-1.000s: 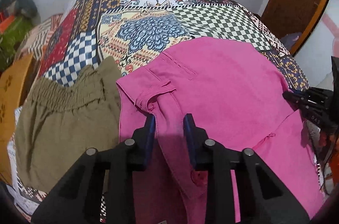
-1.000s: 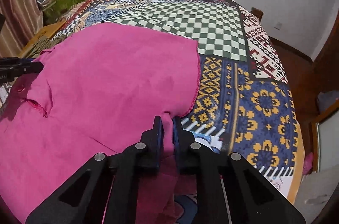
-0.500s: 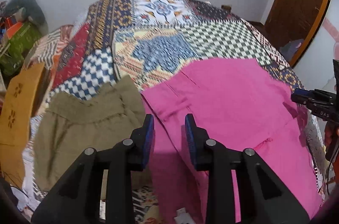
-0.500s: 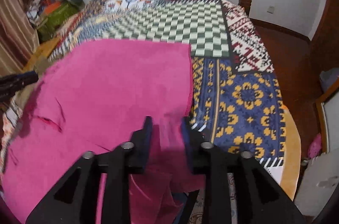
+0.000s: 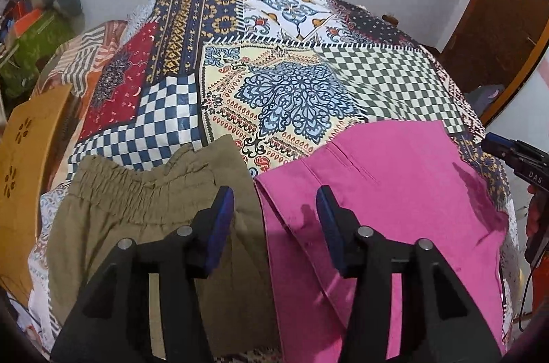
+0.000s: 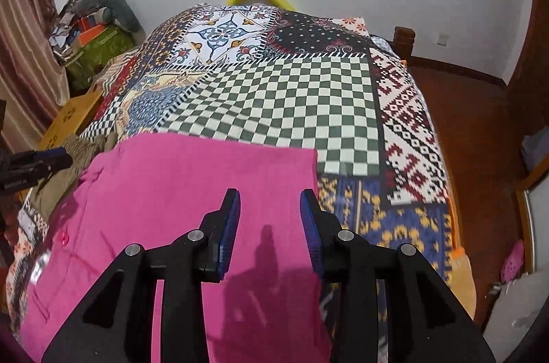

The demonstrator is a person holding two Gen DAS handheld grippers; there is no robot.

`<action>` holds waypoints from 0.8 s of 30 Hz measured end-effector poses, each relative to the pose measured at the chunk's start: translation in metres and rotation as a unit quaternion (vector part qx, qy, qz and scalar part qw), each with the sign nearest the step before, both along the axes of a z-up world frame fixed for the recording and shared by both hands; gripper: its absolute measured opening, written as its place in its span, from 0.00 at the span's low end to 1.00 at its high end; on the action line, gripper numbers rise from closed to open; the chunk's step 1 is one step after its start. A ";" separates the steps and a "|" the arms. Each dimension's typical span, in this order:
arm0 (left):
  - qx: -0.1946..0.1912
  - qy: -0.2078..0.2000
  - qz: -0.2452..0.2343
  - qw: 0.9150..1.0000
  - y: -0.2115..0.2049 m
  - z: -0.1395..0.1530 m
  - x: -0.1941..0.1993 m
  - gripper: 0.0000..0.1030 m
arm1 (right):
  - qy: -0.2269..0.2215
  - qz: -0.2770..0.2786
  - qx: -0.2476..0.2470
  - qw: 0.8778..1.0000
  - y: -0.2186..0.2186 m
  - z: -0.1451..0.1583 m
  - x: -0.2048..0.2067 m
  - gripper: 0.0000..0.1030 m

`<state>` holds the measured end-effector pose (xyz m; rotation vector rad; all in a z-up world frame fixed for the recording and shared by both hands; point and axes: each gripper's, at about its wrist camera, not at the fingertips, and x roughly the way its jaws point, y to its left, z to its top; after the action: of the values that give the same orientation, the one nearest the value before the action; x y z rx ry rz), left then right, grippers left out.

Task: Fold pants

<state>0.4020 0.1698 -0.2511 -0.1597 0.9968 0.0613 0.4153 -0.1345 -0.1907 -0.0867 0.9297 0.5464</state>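
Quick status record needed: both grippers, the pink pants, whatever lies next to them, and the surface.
left gripper: open, holding nothing, above the gap between the two garments
right gripper: open, holding nothing, over the pink pants' right edge
pink pants: lying flat on the bedspread, far edge straight
olive pants: lying left of the pink pants, elastic waistband away from the camera
patchwork bedspread: covers the bed under both garments

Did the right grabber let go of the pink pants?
Yes. The right gripper is open now, lifted back above the pink pants, which lie flat on the bedspread.
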 end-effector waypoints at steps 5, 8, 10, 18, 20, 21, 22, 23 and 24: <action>0.013 0.020 -0.017 1.000 -0.003 -0.020 0.016 0.48 | 0.010 0.003 -0.016 1.000 0.007 -0.014 0.019 0.32; 0.023 0.034 -0.027 0.999 -0.005 -0.033 0.022 0.48 | 0.027 0.018 -0.014 0.999 0.012 -0.026 0.032 0.32; 0.026 0.041 -0.033 0.998 -0.005 -0.040 0.023 0.48 | 0.034 0.019 -0.015 0.999 0.014 -0.031 0.039 0.37; -0.010 0.045 -0.037 0.998 0.004 -0.054 0.032 0.48 | 0.042 0.023 -0.033 0.998 0.020 -0.047 0.060 0.43; -0.025 0.045 -0.038 0.998 0.007 -0.056 0.035 0.48 | 0.042 0.023 -0.035 0.998 0.021 -0.051 0.062 0.43; -0.031 0.046 -0.038 0.998 0.008 -0.058 0.037 0.48 | 0.046 0.022 -0.036 0.998 0.022 -0.054 0.063 0.43; -0.035 0.046 -0.039 0.998 0.008 -0.059 0.037 0.48 | 0.050 0.021 -0.036 0.998 0.023 -0.058 0.064 0.43; -0.039 0.045 -0.040 0.997 0.009 -0.059 0.038 0.48 | 0.050 0.020 -0.036 0.998 0.023 -0.059 0.064 0.43; -0.041 0.044 -0.041 0.997 0.010 -0.060 0.038 0.48 | 0.046 0.020 -0.036 0.998 0.023 -0.060 0.064 0.43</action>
<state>0.4397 0.1793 -0.3109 -0.1921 1.0943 -0.0476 0.4790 -0.1113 -0.2509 -0.1461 1.0385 0.5577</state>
